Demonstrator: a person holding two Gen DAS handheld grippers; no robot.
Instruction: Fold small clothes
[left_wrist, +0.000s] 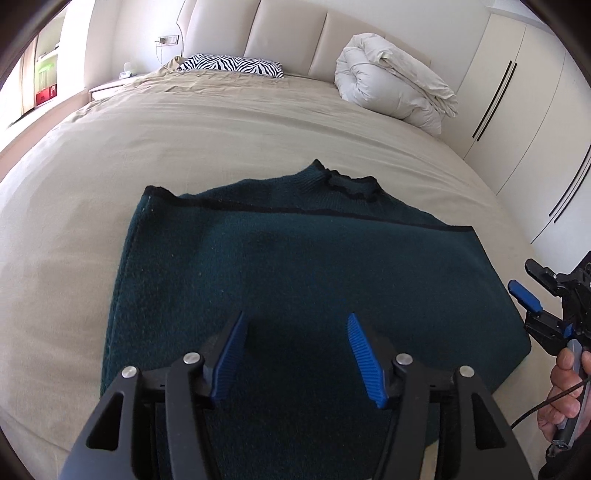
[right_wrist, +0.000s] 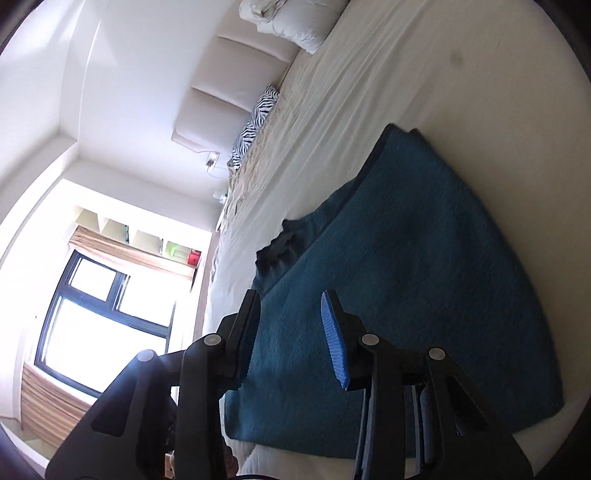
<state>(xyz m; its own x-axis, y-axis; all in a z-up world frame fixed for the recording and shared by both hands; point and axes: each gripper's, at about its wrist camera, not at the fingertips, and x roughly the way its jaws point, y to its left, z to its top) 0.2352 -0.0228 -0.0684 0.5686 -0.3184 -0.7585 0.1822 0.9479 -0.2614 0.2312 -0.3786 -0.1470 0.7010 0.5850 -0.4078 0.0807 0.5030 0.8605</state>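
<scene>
Both of my grippers empty: left gripper (left_wrist: 295, 354) jaws wide, right gripper (right_wrist: 291, 332) narrower, over the dark teal knitted sweater (left_wrist: 280, 273), half-folded on the beige bed sheet (left_wrist: 221, 125). Risk: pinching one layer only, fold drags askew.

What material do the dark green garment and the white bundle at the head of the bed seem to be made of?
The dark green garment looks like knitted wool or a wool-like yarn: matte, fuzzy surface, with a ribbed collar. The white bundle seems a padded duvet in smooth cotton-like cloth: puffy, quilted folds. The exact fibres cannot be told.
</scene>
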